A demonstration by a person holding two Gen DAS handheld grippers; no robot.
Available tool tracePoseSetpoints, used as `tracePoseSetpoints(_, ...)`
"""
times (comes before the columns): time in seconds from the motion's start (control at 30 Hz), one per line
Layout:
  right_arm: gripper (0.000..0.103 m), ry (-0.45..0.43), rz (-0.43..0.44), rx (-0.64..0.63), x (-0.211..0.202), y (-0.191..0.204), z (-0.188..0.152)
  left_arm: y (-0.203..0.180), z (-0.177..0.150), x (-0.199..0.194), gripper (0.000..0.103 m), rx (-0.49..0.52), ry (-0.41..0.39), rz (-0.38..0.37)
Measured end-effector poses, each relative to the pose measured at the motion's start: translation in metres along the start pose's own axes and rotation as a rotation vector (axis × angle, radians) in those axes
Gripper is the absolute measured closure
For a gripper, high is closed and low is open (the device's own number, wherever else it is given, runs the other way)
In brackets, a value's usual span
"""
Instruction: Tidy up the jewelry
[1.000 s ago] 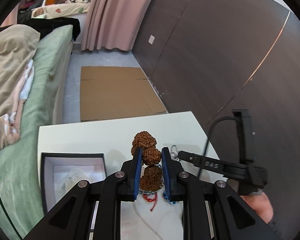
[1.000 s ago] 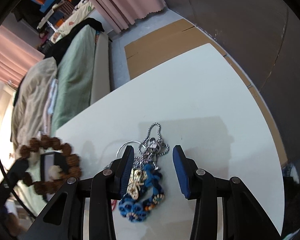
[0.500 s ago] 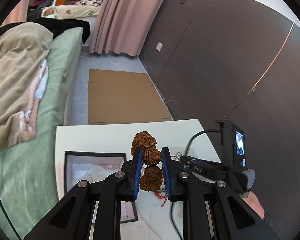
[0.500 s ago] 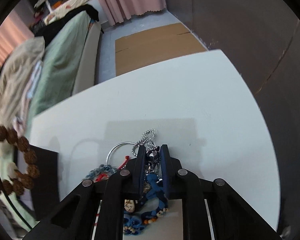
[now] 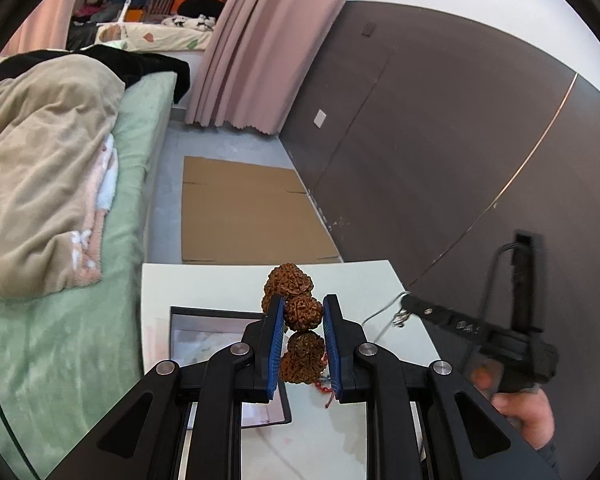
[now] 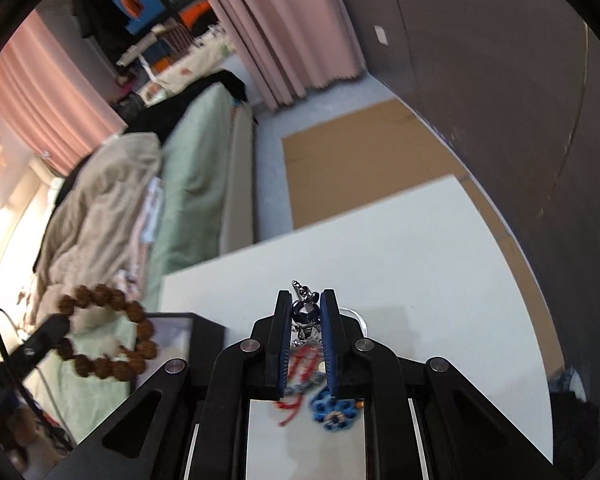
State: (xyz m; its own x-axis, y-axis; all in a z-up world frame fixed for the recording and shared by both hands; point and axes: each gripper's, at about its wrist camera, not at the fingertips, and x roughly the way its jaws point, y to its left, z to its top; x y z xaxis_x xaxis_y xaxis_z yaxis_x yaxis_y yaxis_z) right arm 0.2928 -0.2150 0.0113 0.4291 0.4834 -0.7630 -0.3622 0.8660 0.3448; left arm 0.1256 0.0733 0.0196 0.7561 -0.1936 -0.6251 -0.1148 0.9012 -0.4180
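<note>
My left gripper [image 5: 300, 312] is shut on a brown bead bracelet [image 5: 298, 308] and holds it above the open jewelry box [image 5: 204, 336]. The bracelet also shows in the right wrist view [image 6: 108, 332], hanging as a ring over the box [image 6: 180, 332]. My right gripper [image 6: 306, 312] is shut on a silver chain with a dark charm [image 6: 306, 314], lifted off the white table [image 6: 420, 280]. Below it lie a blue flower piece [image 6: 334, 410] and red cord [image 6: 296, 364]. The right gripper shows in the left wrist view [image 5: 414, 304], with the chain dangling.
A bed with green sheet and beige blanket [image 5: 40, 160] runs along the table's left side. Flat cardboard [image 5: 244, 216] lies on the floor beyond the table. A dark wall [image 5: 440, 140] stands to the right, pink curtains [image 5: 244, 40] behind.
My right gripper closed on the silver chain and lifted it off the table. My left gripper rose and shifted left over the box, still holding the bracelet.
</note>
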Motion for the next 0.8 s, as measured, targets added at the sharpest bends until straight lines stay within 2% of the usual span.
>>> tracePoseSetpoints(0.3, 0.088, -0.121, 0.057, -0.116, -0.059, 0.063, 0.014, 0.016, 0.001, -0.021, 0.083, -0.032, -0.038, 0.005)
tracePoseSetpoints(0.8, 0.088, -0.268, 0.127, -0.255, -0.128, 0.148, 0.032, 0.038, 0.010, -0.045, 0.083, -0.075, -0.092, 0.007)
